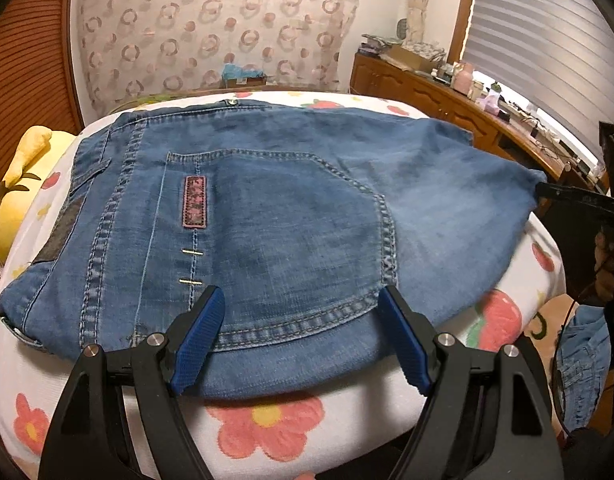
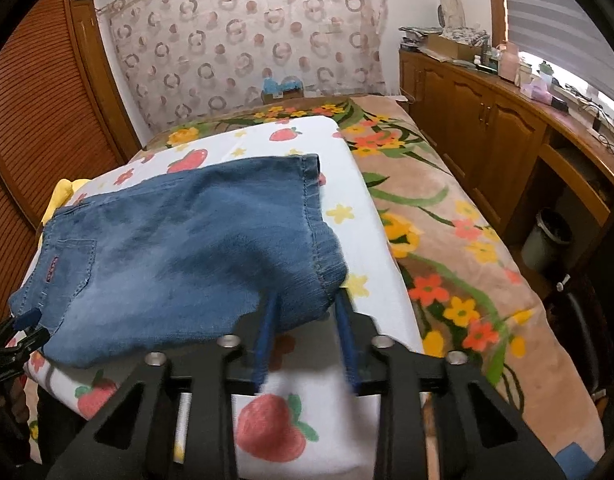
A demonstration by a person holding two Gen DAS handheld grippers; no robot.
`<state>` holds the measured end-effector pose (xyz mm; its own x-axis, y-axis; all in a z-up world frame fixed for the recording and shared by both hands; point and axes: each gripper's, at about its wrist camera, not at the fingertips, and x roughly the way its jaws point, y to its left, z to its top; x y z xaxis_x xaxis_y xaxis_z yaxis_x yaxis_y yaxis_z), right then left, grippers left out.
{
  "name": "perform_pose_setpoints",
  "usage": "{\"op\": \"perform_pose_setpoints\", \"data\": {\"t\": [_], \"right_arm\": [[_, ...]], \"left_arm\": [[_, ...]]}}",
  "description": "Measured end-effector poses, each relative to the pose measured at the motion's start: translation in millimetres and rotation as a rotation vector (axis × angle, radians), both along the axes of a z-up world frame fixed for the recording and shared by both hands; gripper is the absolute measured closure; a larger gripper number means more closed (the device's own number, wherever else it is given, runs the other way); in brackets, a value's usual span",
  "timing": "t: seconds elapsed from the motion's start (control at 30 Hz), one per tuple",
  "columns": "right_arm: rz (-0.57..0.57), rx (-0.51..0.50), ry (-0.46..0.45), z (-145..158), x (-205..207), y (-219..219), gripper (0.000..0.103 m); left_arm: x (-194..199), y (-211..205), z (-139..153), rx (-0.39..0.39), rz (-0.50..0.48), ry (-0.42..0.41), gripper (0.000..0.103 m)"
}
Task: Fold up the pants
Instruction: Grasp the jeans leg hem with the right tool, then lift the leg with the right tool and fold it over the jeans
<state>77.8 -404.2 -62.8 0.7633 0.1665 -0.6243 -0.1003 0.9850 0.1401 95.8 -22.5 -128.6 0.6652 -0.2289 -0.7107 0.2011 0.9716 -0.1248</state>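
Observation:
Blue denim pants lie folded on a white cushion with a strawberry and flower print. The back pocket with a pink label faces up. My left gripper is open, its blue fingers resting on the near edge of the waist end. In the right wrist view the pants stretch from lower left to the hem at right. My right gripper has its blue fingers on either side of the hem corner, lifted slightly; the frame is blurred there. The left gripper also shows in the right wrist view.
The cushion sits on a bed with a floral blanket. A yellow plush lies at the left. Wooden cabinets run along the right wall, a bin below. A louvred wooden door is at left.

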Motion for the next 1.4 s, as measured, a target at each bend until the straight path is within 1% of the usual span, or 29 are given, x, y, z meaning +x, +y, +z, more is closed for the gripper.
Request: {"op": "perform_pose_setpoints", "data": {"t": [0.03,0.1,0.23,0.37,0.53,0.77,0.87,0.93,1.0,1.17,1.23,1.3,1.37,1.4], "right_arm": [[0.003,0.002,-0.006,0.8,-0.2,-0.1,0.087],[0.021,0.008,-0.02,4.6,-0.1,-0.1,0.096],[0.059,-0.004,-0.068,15.7,-5.1,10.5,0.097],[0.124,-0.03,-0.133,39.2,-9.7,31.7,0.097],[0.244,-0.047,-0.201,66.7,-11.8,74.0,0.097],[0.466,-0.062,-0.265,100.3,-22.3,156.6,0.097],[0.552,-0.045,-0.271,112.6,-25.6,182.1,0.097],[0.611,-0.01,-0.235,114.4,-23.5,195.6,0.097],[0.634,-0.01,-0.211,113.0,-23.1,205.5,0.097],[0.643,-0.061,-0.169,102.4,-16.6,211.6,0.087],[0.631,-0.08,-0.161,101.1,-11.8,210.6,0.076],[0.621,-0.084,-0.148,99.0,-9.2,205.3,0.069],[0.614,-0.087,-0.143,106.1,-6.8,219.0,0.067],[0.604,-0.092,-0.142,105.9,-5.7,217.9,0.067]], "left_arm": [[-0.5,-0.7,0.7,0.003,0.001,0.001,0.023],[-2.2,-2.7,2.3,0.01,0.001,-0.003,0.023],[-6.2,1.3,7.9,0.001,0.007,-0.017,0.023],[-11.1,8.5,15.9,-0.016,0.016,-0.034,0.023],[-17.7,24.4,30.0,-0.05,0.03,-0.059,0.023],[-28.9,49.8,46.8,-0.069,0.076,-0.1,0.023],[-32.4,55.8,49.4,-0.064,0.082,-0.107,0.023],[-35.9,56.7,49.7,-0.054,0.08,-0.114,0.023],[-37.0,58.9,48.8,-0.061,0.081,-0.11,0.023],[-36.2,60.3,43.1,-0.067,0.077,-0.095,0.023],[-34.7,59.2,41.2,-0.069,0.074,-0.091,0.023],[-33.0,56.7,39.4,-0.069,0.07,-0.086,0.023],[-31.7,54.2,38.5,-0.07,0.063,-0.085,0.023],[-30.2,52.3,37.1,-0.069,0.057,-0.082,0.023]]}}
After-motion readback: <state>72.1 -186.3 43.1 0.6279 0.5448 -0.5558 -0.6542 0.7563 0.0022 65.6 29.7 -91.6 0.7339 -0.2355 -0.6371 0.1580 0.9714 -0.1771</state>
